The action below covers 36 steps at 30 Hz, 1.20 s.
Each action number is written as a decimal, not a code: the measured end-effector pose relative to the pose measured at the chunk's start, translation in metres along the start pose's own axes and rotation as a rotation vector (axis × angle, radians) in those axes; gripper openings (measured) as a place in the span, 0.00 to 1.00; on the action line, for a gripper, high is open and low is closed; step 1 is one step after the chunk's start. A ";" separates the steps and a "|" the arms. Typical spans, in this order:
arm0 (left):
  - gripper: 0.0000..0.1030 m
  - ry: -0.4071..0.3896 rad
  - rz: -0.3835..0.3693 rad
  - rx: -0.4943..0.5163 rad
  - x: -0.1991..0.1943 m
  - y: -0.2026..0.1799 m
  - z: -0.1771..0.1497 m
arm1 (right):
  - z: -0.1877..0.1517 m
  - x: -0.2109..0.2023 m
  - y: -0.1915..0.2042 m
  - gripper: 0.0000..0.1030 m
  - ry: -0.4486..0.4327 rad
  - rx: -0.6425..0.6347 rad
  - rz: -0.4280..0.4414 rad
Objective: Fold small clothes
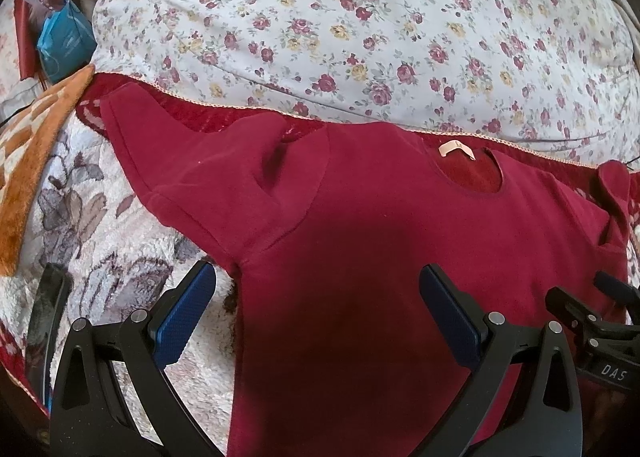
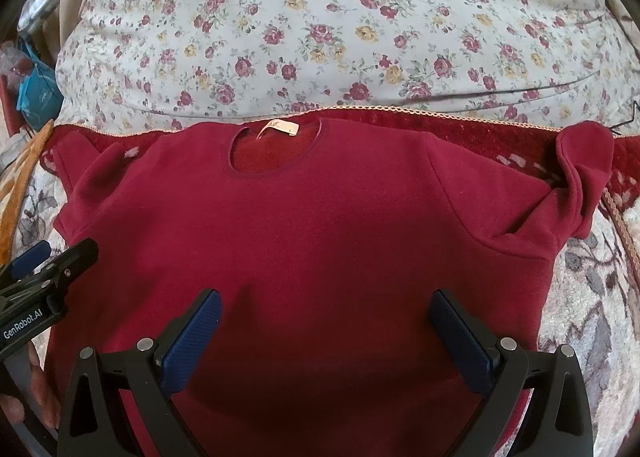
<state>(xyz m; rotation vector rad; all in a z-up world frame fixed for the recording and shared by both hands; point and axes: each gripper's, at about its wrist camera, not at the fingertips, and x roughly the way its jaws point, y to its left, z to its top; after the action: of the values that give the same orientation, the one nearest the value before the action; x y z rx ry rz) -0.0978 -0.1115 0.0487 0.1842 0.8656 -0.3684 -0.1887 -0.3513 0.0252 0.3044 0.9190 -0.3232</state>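
Right wrist: red top (image 2: 320,225) flat beneath right gripper (image 2: 326,321), left gripper (image 1: 316,297); both spread apart.

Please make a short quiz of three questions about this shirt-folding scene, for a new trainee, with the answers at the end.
1. True or false: the red shirt lies with its neck opening toward the floral pillow.
2. Which sleeve is crumpled and turned up? A) the right sleeve B) the left sleeve C) neither
3. Fill in: the left gripper and the right gripper both hang over the shirt with their jaws ____.

Key: 1 true; 2 A; 3 open, holding nothing.
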 end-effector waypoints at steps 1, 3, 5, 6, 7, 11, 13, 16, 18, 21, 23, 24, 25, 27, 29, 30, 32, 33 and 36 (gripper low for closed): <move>0.99 0.000 0.000 -0.003 0.000 0.001 0.001 | 0.000 0.000 0.000 1.00 0.000 0.001 0.001; 0.99 0.002 -0.003 -0.009 0.000 0.002 0.001 | 0.000 0.000 0.000 1.00 -0.001 0.002 0.002; 0.99 0.003 -0.004 -0.008 0.000 0.002 0.001 | 0.000 0.000 0.000 1.00 -0.001 0.001 0.000; 0.99 0.003 -0.004 -0.007 0.000 0.002 0.001 | 0.000 0.000 0.000 1.00 -0.001 0.003 -0.001; 0.99 0.001 -0.003 -0.004 0.000 0.002 0.001 | 0.000 -0.001 0.000 1.00 -0.002 0.004 0.000; 0.99 0.002 -0.003 -0.004 0.000 0.002 0.000 | 0.000 -0.001 0.000 1.00 -0.007 0.011 0.002; 0.99 0.004 -0.005 -0.010 0.000 0.002 0.000 | 0.000 0.000 0.000 1.00 -0.008 0.012 0.000; 0.99 0.002 -0.010 -0.021 -0.001 0.005 0.001 | 0.000 0.000 0.001 1.00 -0.007 0.005 -0.005; 0.99 -0.004 -0.004 -0.025 -0.002 0.007 0.002 | 0.000 0.000 0.002 1.00 -0.006 0.001 -0.009; 0.99 -0.014 -0.010 -0.032 -0.005 0.011 0.004 | 0.000 0.001 0.001 1.00 -0.005 -0.001 -0.009; 0.99 -0.019 -0.010 -0.049 -0.007 0.017 0.007 | 0.000 0.000 0.001 1.00 -0.005 -0.001 -0.009; 0.99 -0.017 -0.014 -0.061 -0.008 0.021 0.009 | 0.000 0.000 0.002 1.00 -0.005 0.000 -0.008; 0.99 -0.008 -0.020 -0.083 -0.008 0.029 0.013 | 0.000 0.000 0.002 1.00 -0.005 0.001 -0.006; 0.99 0.017 -0.002 -0.112 -0.007 0.043 0.021 | 0.000 0.001 0.002 1.00 -0.002 -0.001 -0.004; 0.99 0.015 0.046 -0.137 -0.008 0.059 0.031 | 0.000 0.001 0.002 1.00 0.000 -0.005 -0.003; 0.99 0.008 0.068 -0.154 -0.008 0.070 0.038 | 0.000 0.001 0.002 1.00 0.001 -0.007 -0.002; 0.99 0.000 0.096 -0.210 -0.006 0.096 0.054 | 0.000 0.001 0.002 1.00 0.004 -0.010 0.000; 0.99 -0.011 0.109 -0.234 -0.005 0.108 0.062 | 0.000 0.002 0.002 1.00 0.006 -0.011 0.002; 0.99 -0.023 0.214 -0.291 0.016 0.150 0.090 | -0.001 0.003 0.002 1.00 0.018 -0.017 0.007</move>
<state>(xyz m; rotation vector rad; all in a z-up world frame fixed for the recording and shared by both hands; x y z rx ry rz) 0.0333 -0.0044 0.0955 0.0019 0.8573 -0.0428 -0.1871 -0.3499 0.0226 0.2959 0.9380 -0.3062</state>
